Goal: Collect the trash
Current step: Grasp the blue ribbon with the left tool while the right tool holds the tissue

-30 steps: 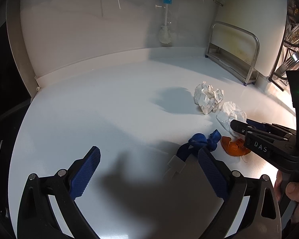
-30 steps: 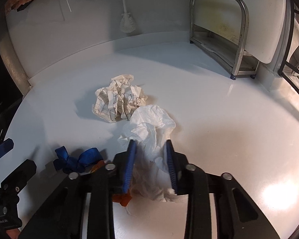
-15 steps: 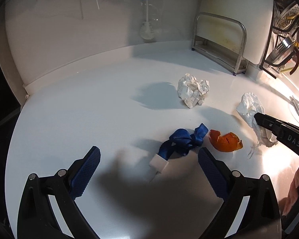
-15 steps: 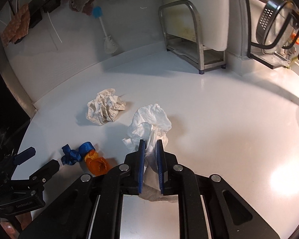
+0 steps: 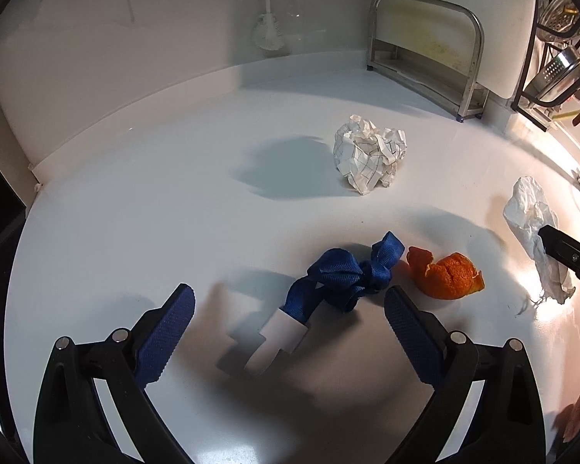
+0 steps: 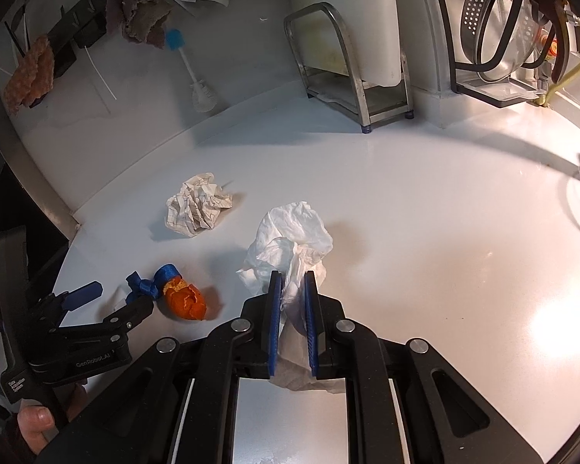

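Both wrist cameras look steeply down, close over the tabletop [image 5: 143, 193], sharing the crumpled paper [image 5: 369, 156] and orange peel [image 6: 184, 299].

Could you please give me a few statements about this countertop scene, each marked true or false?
1. The right tongs are shut on the white tissue. True.
2. The left tongs grip the orange peel. False: they are open and empty, and the peel lies on the counter beside them.
3. The blue strap lies knotted next to the orange peel. True.
4. The crumpled grid paper sits inside the metal rack. False: it lies on the open counter, apart from the rack.
5. A brush leans by the back wall. True.
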Tool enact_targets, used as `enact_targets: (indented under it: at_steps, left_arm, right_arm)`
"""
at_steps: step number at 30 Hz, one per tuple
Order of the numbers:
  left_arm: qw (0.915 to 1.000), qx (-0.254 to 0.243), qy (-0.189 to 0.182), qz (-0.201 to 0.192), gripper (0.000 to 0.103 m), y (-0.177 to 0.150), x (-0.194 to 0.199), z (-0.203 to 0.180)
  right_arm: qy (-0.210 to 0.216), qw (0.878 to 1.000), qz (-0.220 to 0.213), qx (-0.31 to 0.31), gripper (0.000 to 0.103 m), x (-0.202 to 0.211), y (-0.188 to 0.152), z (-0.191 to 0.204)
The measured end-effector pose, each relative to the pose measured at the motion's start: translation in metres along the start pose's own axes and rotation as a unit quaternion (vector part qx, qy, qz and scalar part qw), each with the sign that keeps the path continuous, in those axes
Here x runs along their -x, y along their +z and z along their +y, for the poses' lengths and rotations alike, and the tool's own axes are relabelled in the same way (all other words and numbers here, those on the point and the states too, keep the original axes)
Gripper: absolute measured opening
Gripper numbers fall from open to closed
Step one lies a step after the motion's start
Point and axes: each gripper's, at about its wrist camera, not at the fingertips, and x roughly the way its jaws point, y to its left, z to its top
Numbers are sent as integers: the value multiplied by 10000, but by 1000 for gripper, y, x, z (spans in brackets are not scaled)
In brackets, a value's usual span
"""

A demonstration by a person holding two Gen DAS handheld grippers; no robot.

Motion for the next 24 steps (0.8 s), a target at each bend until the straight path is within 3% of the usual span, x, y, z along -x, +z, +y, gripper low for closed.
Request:
enact_targets:
  at_steps: [14,24]
  left_arm:
    - [9998,-36,-72,159,92,13,-14,-5]
    - [9994,40,-352,60,47,14,-10,-5]
  right_arm:
    - [98,9999,56,-51,11,-2,0,-1]
    - [105,9999,97,0,11,-4,-2,1]
